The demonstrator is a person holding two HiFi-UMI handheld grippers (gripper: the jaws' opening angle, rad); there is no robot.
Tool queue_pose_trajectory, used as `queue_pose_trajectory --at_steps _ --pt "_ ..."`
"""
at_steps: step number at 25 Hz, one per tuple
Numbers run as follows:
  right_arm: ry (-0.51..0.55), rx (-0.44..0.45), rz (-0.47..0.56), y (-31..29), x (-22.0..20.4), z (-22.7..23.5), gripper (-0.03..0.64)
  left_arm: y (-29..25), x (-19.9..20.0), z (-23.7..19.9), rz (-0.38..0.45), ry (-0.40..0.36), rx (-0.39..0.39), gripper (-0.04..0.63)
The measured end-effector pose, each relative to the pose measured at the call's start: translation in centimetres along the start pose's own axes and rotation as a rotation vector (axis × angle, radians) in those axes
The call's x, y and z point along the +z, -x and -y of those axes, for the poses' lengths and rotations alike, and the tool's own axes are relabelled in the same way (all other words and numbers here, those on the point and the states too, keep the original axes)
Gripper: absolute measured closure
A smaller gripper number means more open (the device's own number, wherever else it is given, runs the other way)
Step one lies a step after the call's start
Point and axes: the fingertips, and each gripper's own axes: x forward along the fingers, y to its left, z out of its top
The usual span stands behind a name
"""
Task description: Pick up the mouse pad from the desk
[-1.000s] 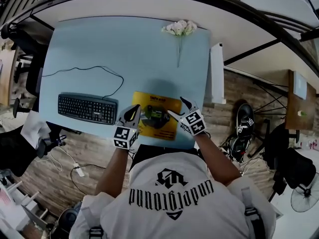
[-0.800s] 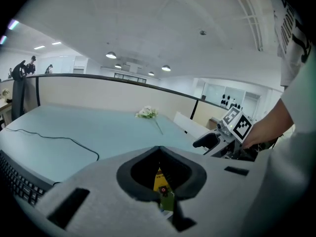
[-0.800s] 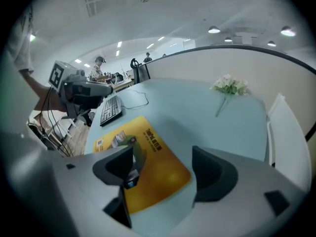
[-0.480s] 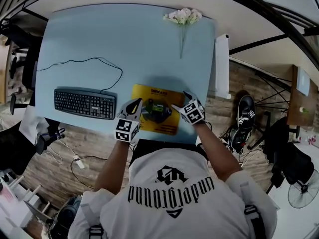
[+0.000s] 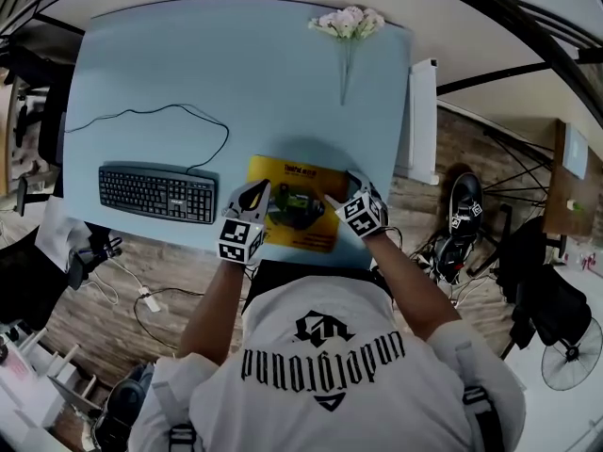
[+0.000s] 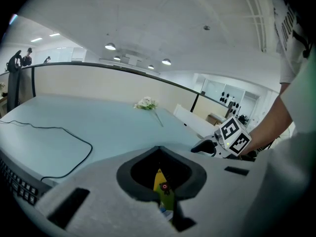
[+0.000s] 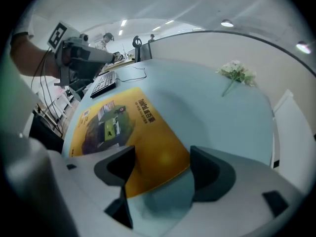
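Observation:
The yellow mouse pad [image 5: 300,210] with a dark printed picture lies flat near the front edge of the pale blue desk [image 5: 236,73]. My left gripper [image 5: 254,194] is at the pad's left edge. Its jaws are shut with nothing gripped, and a sliver of the pad [image 6: 162,184] shows through the gap behind the tips. My right gripper [image 5: 341,190] is low over the pad's right side. In the right gripper view the pad's near right corner [image 7: 148,157] lies between the jaws of my right gripper [image 7: 160,154], which are wide apart and closing; the pads do not press on it.
A black keyboard [image 5: 158,193] sits left of the pad, its cable [image 5: 160,113] looping across the desk. White flowers [image 5: 347,24] lie at the far edge. A white panel [image 5: 422,121] stands along the desk's right side. The person's torso is close to the front edge.
Both grippers have come down onto the mouse pad's sides. The right one has tipped more steeply and now straddles the pad's right corner.

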Motion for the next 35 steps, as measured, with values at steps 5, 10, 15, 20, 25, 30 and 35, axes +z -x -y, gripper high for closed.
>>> queue_pose_trajectory --at_steps 5,10,15,20,25,30,35 --pt "0.021 0.015 0.013 0.1 0.2 -1.2 0.356 -0.2 -0.1 0.1 -0.004 0.014 -0.005 0.588" --pt "0.053 0.075 0.003 -0.1 0.1 -3.3 0.519 -0.1 0.1 0.6 0.003 0.013 -0.004 0.588" --pt "0.073 0.118 0.004 -0.2 0.1 -4.2 0.592 0.6 0.3 1.3 0.016 0.012 -0.004 0.588" --pt "0.067 0.128 0.0 0.0 0.2 -4.1 0.594 1.8 0.6 2.0 0.038 0.01 0.019 0.588" --pt "0.031 0.127 0.018 0.5 0.5 -4.4 0.595 3.0 0.8 3.1 0.063 0.004 0.043 0.588" --pt "0.005 0.152 0.079 1.9 1.2 -5.1 0.595 4.6 1.6 4.0 0.104 -0.009 0.08 0.588" --pt "-0.065 0.225 0.15 5.3 2.8 -7.4 0.595 6.6 2.1 6.0 0.123 -0.013 0.087 0.588"
